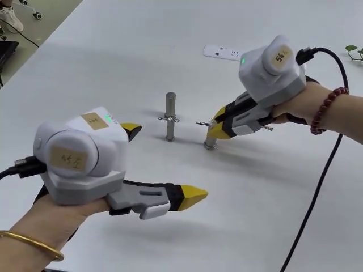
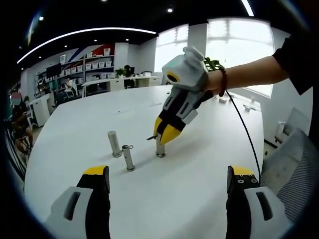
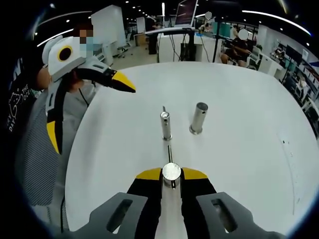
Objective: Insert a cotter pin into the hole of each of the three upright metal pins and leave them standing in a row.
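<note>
White table: middle pin cottered, right gripper pinching the near pin, cotter pin poking through it — far pin looks bare, left gripper spread.

Three upright metal pins, two seemingly cottered.

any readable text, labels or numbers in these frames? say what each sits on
Nothing reads for certain.
Tan sticker on the right gripper: handwritten marks, perhaps "56", too blurred to confirm.
Front sticker on the left gripper: handwriting, unreadable.
Top sticker, same gripper: faint mark, unreadable.
White print on a person's dark sleeve: cut off, unreadable.
</note>
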The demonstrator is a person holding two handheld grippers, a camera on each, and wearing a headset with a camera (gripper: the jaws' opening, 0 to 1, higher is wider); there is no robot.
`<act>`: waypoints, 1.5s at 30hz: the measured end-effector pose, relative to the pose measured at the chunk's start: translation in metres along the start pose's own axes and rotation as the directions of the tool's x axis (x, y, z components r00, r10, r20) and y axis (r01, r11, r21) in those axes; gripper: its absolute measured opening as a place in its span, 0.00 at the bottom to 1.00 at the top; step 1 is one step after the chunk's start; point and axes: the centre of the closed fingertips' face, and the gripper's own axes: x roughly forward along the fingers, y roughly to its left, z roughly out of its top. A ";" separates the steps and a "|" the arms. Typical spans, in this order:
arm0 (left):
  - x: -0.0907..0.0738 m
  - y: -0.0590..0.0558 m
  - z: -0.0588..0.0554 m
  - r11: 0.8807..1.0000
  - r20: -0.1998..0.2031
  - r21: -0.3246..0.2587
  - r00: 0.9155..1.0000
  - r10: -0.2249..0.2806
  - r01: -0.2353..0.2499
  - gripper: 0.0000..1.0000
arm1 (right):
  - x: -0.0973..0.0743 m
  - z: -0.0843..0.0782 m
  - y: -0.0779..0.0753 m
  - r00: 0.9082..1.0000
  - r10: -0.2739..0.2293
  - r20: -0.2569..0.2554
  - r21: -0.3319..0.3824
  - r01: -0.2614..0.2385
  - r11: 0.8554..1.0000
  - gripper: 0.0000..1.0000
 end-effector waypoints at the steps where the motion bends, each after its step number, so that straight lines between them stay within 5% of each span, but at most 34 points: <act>1: 0.000 0.000 0.000 1.000 0.001 -0.001 1.000 0.001 -0.001 0.98 | 0.001 -0.001 -0.002 1.000 0.003 -0.001 0.003 -0.003 1.000 0.08; 22: 0.002 -0.004 -0.002 1.000 -0.016 -0.007 1.000 -0.019 0.019 0.95 | 0.001 -0.002 0.000 0.999 0.033 0.007 0.007 -0.033 0.999 0.10; 39: 0.003 -0.002 -0.003 1.000 -0.017 -0.012 1.000 -0.014 0.013 0.94 | 0.001 0.001 -0.004 0.998 0.069 0.016 -0.078 -0.067 0.995 0.09; 45: 0.002 -0.002 -0.004 1.000 -0.022 -0.012 1.000 -0.015 0.015 0.94 | -0.004 0.013 -0.003 0.994 0.068 0.089 -0.009 -0.068 0.998 0.19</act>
